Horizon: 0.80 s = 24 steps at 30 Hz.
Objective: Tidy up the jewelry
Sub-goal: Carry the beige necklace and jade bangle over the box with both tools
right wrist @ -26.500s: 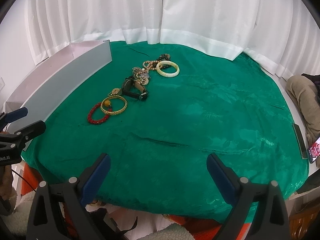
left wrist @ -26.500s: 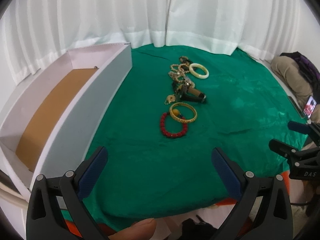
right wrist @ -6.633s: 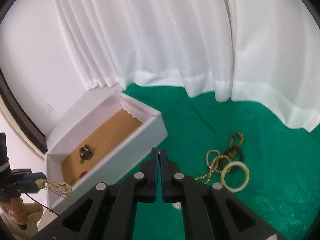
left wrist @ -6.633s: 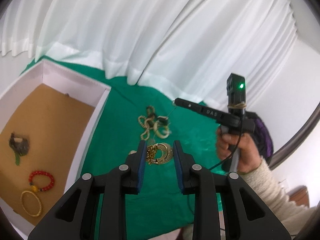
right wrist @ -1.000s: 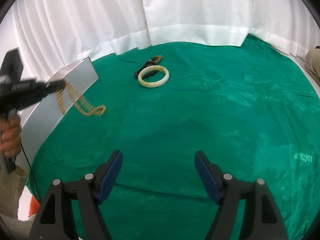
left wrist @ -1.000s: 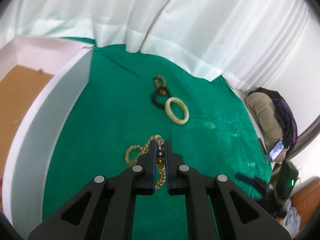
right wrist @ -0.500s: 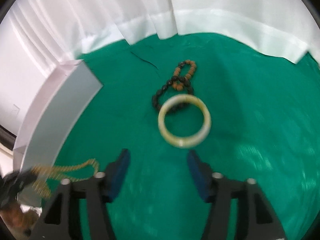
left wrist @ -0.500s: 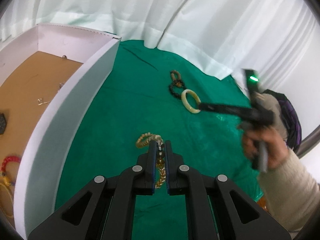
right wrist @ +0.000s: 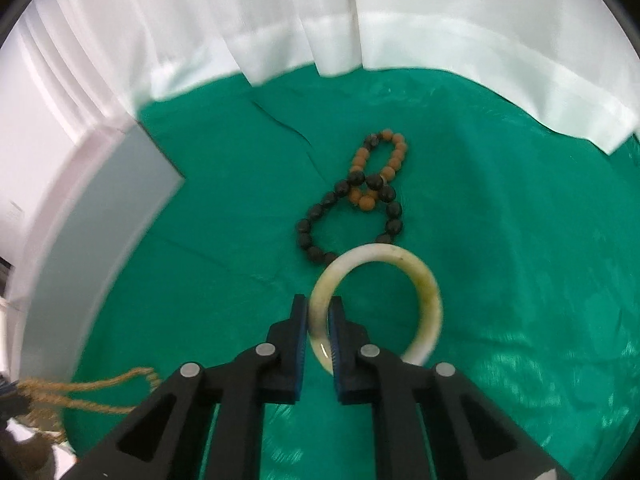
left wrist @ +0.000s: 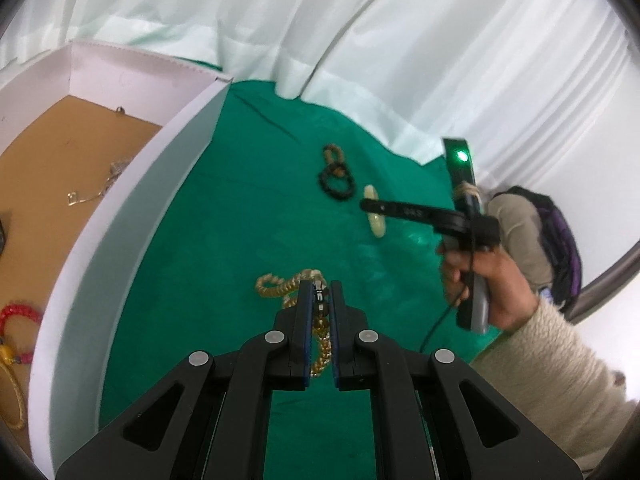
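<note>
My left gripper (left wrist: 319, 289) is shut on a gold bead necklace (left wrist: 276, 285), which hangs above the green cloth beside the white box (left wrist: 132, 200). My right gripper (right wrist: 319, 308) is shut on the near rim of a pale jade bangle (right wrist: 428, 288); it also shows in the left wrist view (left wrist: 376, 222). Just beyond the bangle lie a dark bead bracelet (right wrist: 316, 216) and a brown bead bracelet (right wrist: 394, 152), overlapping. The necklace shows blurred at the lower left of the right wrist view (right wrist: 92, 390).
The box's brown floor holds a thin chain (left wrist: 96, 188), a red bead bracelet (left wrist: 18, 312) and a gold bangle (left wrist: 10, 400). White curtains (right wrist: 360, 20) ring the green table (right wrist: 520, 240). A bag (left wrist: 556, 232) lies off the right edge.
My right gripper moved in and shut on the jade bangle's rim. My left gripper, holding the necklace, lifted and shifted toward the box.
</note>
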### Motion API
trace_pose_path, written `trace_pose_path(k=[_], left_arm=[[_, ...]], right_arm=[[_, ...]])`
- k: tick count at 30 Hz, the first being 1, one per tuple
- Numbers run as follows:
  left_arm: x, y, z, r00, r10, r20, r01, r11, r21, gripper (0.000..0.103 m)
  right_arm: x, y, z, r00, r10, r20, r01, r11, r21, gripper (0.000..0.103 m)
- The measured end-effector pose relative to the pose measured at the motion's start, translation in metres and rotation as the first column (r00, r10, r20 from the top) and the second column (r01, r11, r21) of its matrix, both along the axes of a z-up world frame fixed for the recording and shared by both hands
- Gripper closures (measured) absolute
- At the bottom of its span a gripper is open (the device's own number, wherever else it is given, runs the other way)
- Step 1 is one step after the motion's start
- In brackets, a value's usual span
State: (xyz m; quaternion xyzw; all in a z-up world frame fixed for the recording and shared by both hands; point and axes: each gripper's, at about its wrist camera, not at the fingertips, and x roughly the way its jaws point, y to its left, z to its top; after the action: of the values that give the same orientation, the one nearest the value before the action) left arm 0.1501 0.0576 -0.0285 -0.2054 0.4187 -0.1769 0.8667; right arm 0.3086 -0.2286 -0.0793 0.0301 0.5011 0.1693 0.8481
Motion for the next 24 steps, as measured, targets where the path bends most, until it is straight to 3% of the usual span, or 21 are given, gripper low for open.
trace_pose_path(k=[3, 9, 15, 24], left_arm=[[-0.007, 0.002, 0.018, 1.000, -0.006, 0.027, 0.006, 1.000, -0.023, 0.098], [-0.031, 0.009, 0.068, 0.993, -0.009, 0.116, 0.015, 0.998, -0.056, 0.098], [-0.065, 0.039, 0.116, 0.979, 0.039, 0.202, -0.022, 0.996, -0.088, 0.098], [-0.103, 0.119, 0.160, 0.955, 0.168, 0.243, -0.145, 0.983, -0.112, 0.098]], right_arm=[[-0.024, -0.008, 0.020, 1.000, 0.010, 0.019, -0.011, 0.997, 0.080, 0.092], [-0.063, -0.012, 0.041, 0.998, 0.054, 0.033, -0.059, 0.986, 0.156, 0.092], [-0.088, 0.016, 0.067, 0.990, 0.126, 0.068, -0.137, 0.970, 0.202, 0.092], [-0.098, 0.089, 0.125, 0.951, 0.264, 0.159, -0.299, 0.917, 0.264, 0.092]])
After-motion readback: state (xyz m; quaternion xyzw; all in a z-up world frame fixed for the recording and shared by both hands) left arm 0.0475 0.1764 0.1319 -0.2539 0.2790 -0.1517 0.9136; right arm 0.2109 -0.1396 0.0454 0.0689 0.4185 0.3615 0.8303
